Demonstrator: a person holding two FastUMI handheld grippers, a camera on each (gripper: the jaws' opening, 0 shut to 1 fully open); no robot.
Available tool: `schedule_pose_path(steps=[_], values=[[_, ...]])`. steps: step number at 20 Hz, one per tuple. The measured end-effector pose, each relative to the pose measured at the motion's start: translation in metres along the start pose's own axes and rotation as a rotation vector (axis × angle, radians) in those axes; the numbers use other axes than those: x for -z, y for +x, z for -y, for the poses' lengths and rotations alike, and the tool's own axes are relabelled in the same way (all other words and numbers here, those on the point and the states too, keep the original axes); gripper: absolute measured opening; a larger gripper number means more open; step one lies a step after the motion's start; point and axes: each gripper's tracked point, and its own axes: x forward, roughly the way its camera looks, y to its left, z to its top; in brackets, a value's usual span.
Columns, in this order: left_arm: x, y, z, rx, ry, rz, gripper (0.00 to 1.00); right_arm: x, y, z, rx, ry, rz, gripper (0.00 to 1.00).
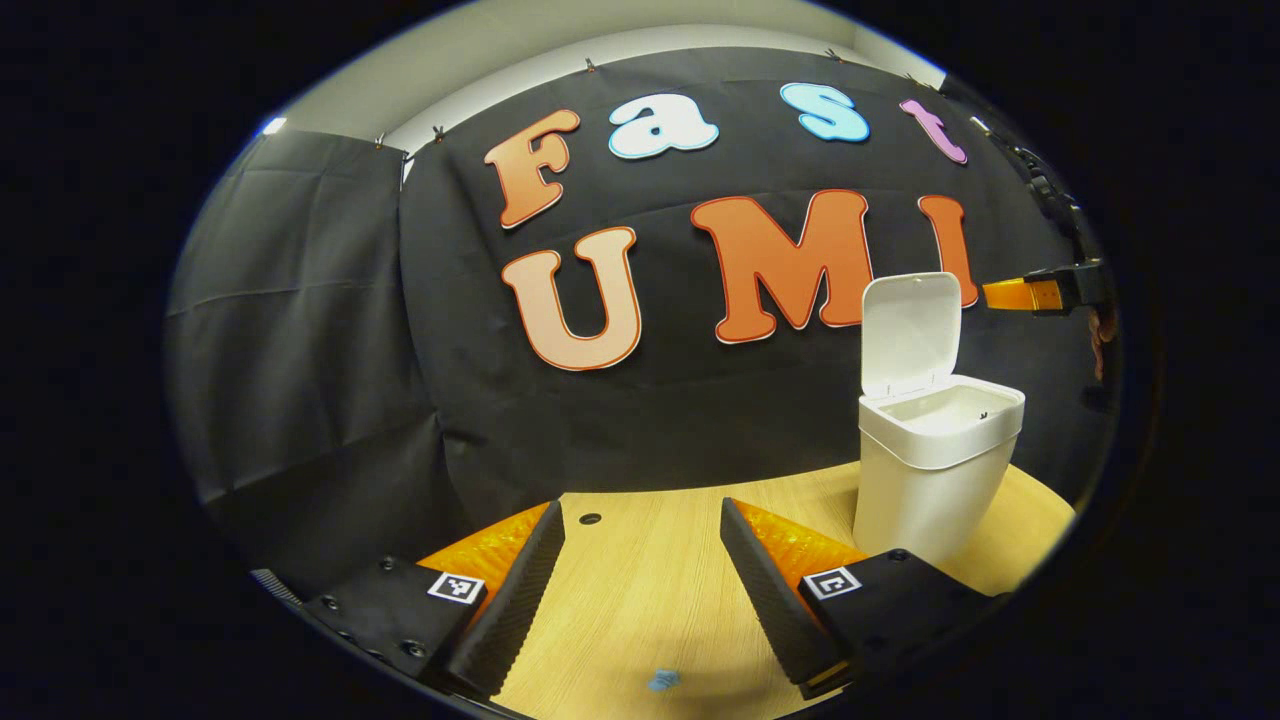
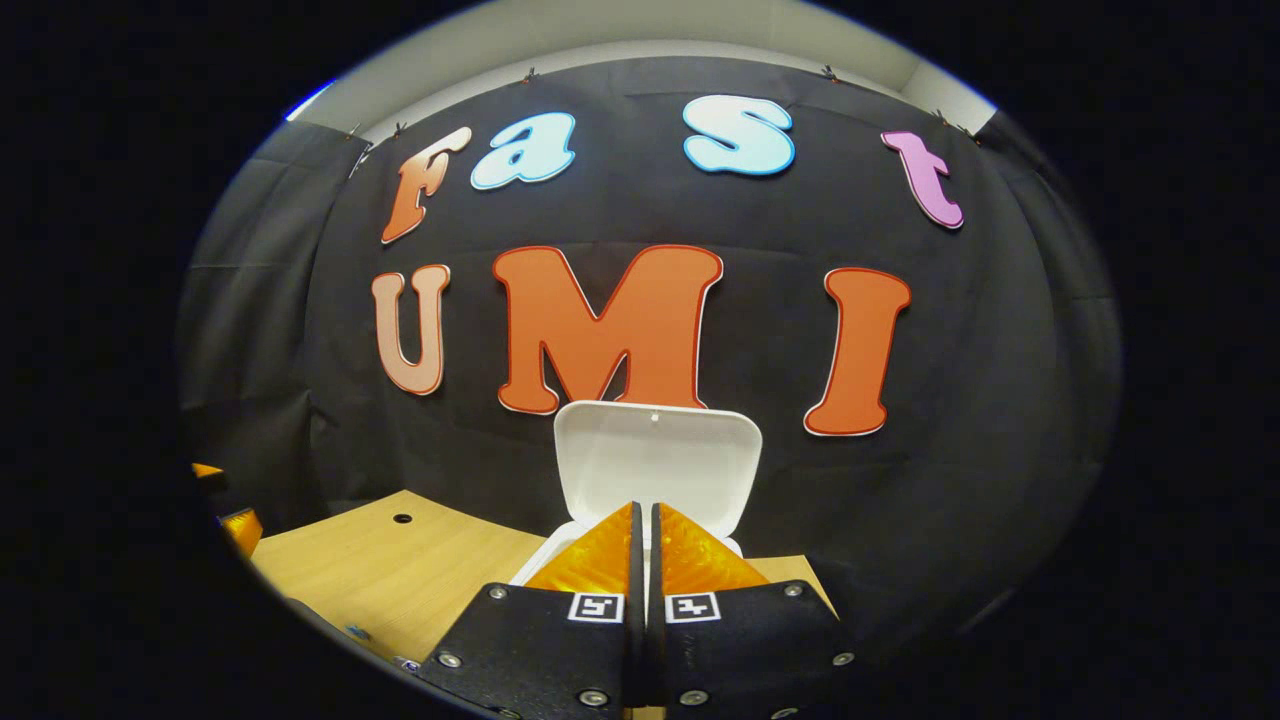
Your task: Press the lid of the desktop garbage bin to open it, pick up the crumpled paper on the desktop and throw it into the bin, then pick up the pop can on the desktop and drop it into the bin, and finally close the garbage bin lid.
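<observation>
Lid (image 1: 910, 335) of the white desktop garbage bin (image 1: 925, 480) stands upright on its hinge at the back of the bin, so the opening press looks done and the closing press is still to come. In the left gripper view the bin rests on the wooden counter (image 1: 650, 600), and what can be seen of its inner rim looks bare, though the bottom of the bin is hidden, so I cannot tell whether the crumpled paper or the pop can has gone in. Neither of them can be made out on the stretch of counter in front of the bin; a small blue scrap (image 1: 663, 681) lies there on the near side, between the fingers, too small to identify. The left gripper (image 1: 640, 545) hovers low over the counter, to the side of the bin and well apart from it, with its fingers spread wide and nothing between them. The right gripper (image 2: 643, 540) points straight at the raised lid from just in front of the bin, above its mouth, with its fingers pressed together and nothing visibly held. My reading is that the task is either just past the opening or ready for the final lid press.
</observation>
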Motion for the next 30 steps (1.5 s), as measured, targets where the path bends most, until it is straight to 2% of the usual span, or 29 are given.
schedule_pose_path(steps=[2,3,5,8,9,12,15,18,19,24,26,30], values=[[0.002,0.008,-0.01,0.013,-0.01,0.004,1.0,-0.001,-0.008,-0.009,0.019,-0.011,0.03,0.01],[0.004,0.014,-0.016,0.025,-0.014,-0.001,1.0,0.005,-0.012,-0.023,0.006,-0.015,0.017,0.14],[0.001,0.025,-0.023,0.053,-0.005,0.003,1.0,0.014,-0.019,-0.033,0.009,-0.033,-0.001,0.53],[0.009,0.044,-0.029,0.117,-0.012,-0.021,0.99,0.033,-0.035,-0.072,-0.039,0.03,-0.039,0.81],[0.015,0.049,-0.029,0.139,-0.019,-0.038,0.98,0.042,-0.038,-0.078,-0.041,0.042,-0.061,0.86],[0.032,0.06,-0.026,0.183,-0.041,-0.085,1.0,0.059,-0.049,-0.094,-0.052,0.054,-0.107,0.93],[0.057,0.07,-0.019,0.227,-0.05,-0.162,1.0,0.091,-0.059,-0.11,-0.058,0.025,-0.2,0.94],[0.084,0.076,-0.016,0.251,-0.054,-0.248,1.0,0.113,-0.065,-0.139,-0.12,0.009,-0.261,0.94],[0.102,0.081,-0.012,0.271,-0.061,-0.311,1.0,0.127,-0.071,-0.15,-0.148,0.003,-0.299,0.94],[0.155,0.068,-0.006,0.294,-0.074,-0.48,1.0,0.173,-0.089,-0.177,-0.225,0.018,-0.416,0.95],[0.176,0.062,-0.009,0.278,-0.1,-0.555,1.0,0.184,-0.095,-0.184,-0.247,0.017,-0.448,0.95],[0.213,0.047,0.0,0.297,-0.142,-0.682,0.98,0.209,-0.107,-0.189,-0.257,0.022,-0.51,0.95]])
